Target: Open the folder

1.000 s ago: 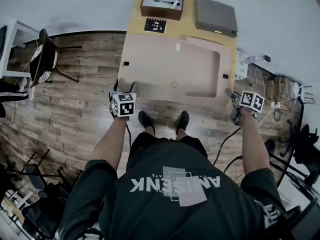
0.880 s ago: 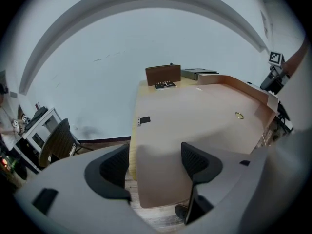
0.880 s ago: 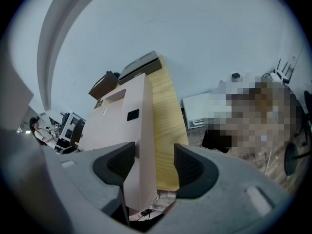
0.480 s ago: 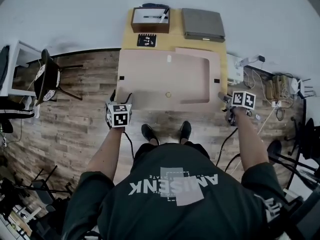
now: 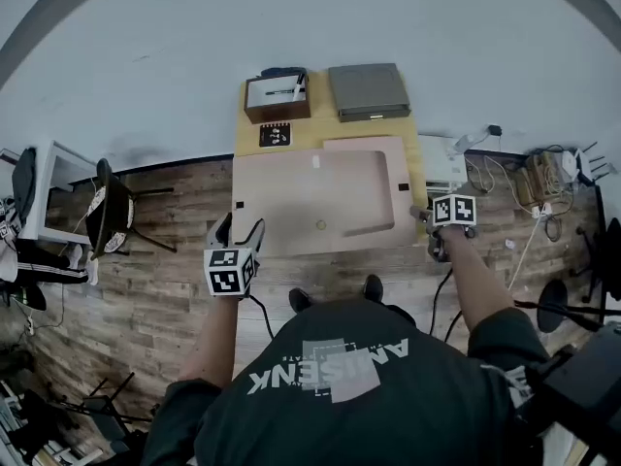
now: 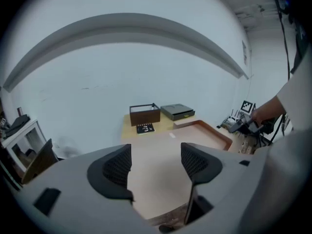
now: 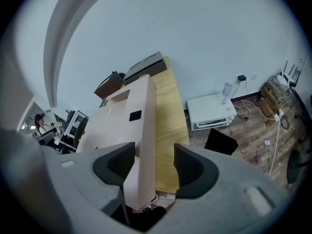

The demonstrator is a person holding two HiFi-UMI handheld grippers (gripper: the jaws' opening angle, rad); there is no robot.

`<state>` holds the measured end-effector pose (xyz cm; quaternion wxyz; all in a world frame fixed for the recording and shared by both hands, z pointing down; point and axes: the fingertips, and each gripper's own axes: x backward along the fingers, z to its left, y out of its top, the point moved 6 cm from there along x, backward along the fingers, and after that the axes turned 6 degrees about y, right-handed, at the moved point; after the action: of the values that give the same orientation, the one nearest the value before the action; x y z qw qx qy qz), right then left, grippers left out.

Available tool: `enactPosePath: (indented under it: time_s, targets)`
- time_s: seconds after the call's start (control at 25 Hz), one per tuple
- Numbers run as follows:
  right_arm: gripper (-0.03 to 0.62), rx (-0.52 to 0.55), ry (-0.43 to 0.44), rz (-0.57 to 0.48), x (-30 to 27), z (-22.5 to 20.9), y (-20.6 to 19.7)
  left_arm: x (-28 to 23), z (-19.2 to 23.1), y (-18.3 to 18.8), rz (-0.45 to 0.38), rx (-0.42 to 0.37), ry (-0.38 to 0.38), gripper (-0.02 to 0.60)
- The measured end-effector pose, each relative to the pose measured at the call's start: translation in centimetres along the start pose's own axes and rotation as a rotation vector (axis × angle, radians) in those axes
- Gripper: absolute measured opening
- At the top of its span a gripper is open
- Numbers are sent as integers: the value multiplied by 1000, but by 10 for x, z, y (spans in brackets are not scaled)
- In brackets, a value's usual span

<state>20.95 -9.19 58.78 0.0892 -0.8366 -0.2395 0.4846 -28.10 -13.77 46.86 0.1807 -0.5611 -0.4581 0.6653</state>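
The pink folder (image 5: pixel 320 197) lies flat on the wooden desk (image 5: pixel 318 105) and covers most of its near part. On the bare far strip of the desk stand a brown box (image 5: pixel 276 98) at the left and a grey flat case (image 5: pixel 367 91) at the right. A small black pad (image 5: pixel 275 135) sits just near of the box.

The left gripper (image 5: pixel 239 229) is held off the desk's near left corner. Its jaws are wide apart with nothing between them, and the folder's surface (image 6: pixel 165 145) lies beyond.

The right gripper (image 5: pixel 423 216) is at the desk's near right corner, jaws also wide apart. The folder's thick right edge (image 7: pixel 141 106) shows in the gap, and whether it is touched cannot be told.
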Motion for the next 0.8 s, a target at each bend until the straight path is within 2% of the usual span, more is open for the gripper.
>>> enactPosePath:
  time_s: [0.12,0.16,0.2,0.24,0.36,0.44,0.52,0.6,0.68,0.8]
  targets:
    - [244,24,18,-23,7,11,5,19,-10,27,-64,18,-37,271]
    - [244,25,44,-42,11,18,9,24,-11,35,-79,19,-30,222]
    - [244,29,77,-67,15,26,15,28,-12,43,-89,19,-16,145]
    - [244,42,108,-95,21,36,24,29,-11,52,-100,25,-5,112]
    - [244,147,171,-171,38,71,58,33,-12,77,-159,72,-34,112]
    - [221,218,206,-212,53,96,71,43,-18,86,-187,84,-58,110]
    - [215,270,247,-260,71,119,84,53,-22,100,-222,100,-65,28]
    - [204,320,289,-323,90,143,100,60,-23,118,-267,150,-83,2]
    - [159,370,327,-392,109,168,113,67,-25,134,-318,205,-108,2]
    - [82,422,357,-488,138,195,126,78,-29,153,-349,221,-121,0]
